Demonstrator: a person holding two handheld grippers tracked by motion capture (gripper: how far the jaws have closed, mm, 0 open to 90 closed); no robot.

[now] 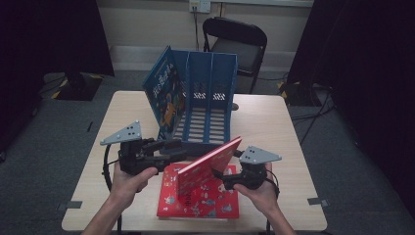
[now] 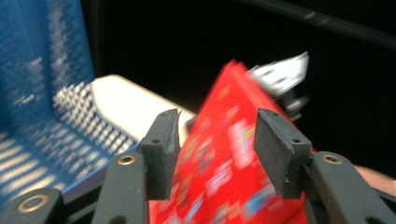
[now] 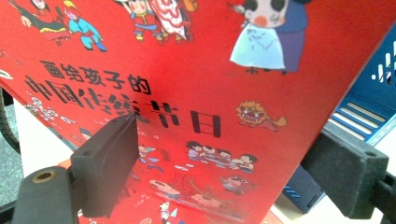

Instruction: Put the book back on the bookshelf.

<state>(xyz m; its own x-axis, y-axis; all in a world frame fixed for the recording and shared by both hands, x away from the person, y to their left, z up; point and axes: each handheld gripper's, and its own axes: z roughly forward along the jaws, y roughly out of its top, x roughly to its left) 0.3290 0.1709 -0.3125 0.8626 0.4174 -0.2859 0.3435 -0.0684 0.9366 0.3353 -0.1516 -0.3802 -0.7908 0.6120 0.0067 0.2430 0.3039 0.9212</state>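
Right hand-held gripper (image 1: 221,177) grasps the tilted red book (image 1: 209,163) by its edge, lifted above a second red book (image 1: 198,198) flat on the table (image 1: 274,127); left hand-held gripper (image 1: 178,149) released, jaws apart near the blue file rack (image 1: 208,98)

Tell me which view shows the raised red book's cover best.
The right gripper view: the raised red book shows sharp lettering and cartoons. The high view shows it small and tilted; the left gripper view shows it blurred.
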